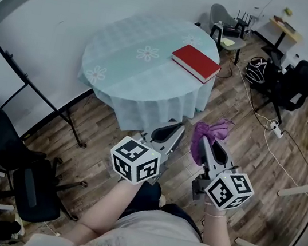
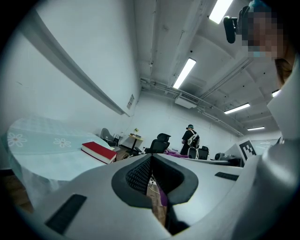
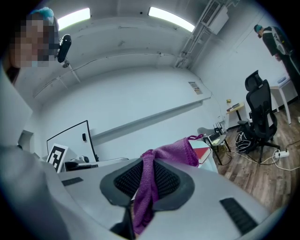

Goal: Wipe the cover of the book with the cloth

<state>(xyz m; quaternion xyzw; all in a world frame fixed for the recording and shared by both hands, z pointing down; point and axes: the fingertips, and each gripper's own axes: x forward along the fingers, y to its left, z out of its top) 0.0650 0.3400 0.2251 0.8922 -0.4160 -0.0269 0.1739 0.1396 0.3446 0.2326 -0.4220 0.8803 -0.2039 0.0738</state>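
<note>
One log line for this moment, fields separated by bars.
left gripper: shut, empty | right gripper: shut on purple knitted cloth | red hardcover book: on round table, untouched

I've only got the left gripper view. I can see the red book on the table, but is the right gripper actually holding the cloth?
Observer: Yes. The right gripper view shows the right gripper shut on the purple cloth, with a bunch sticking out past the tips.
Operator: Are we at the table yet?
Observer: No. In the head view, the left gripper and the right gripper are both above the wood floor, short of the table.
Operator: Which side do I reach for?
Observer: The far right. The book lies closed by the table's right rim.
</note>
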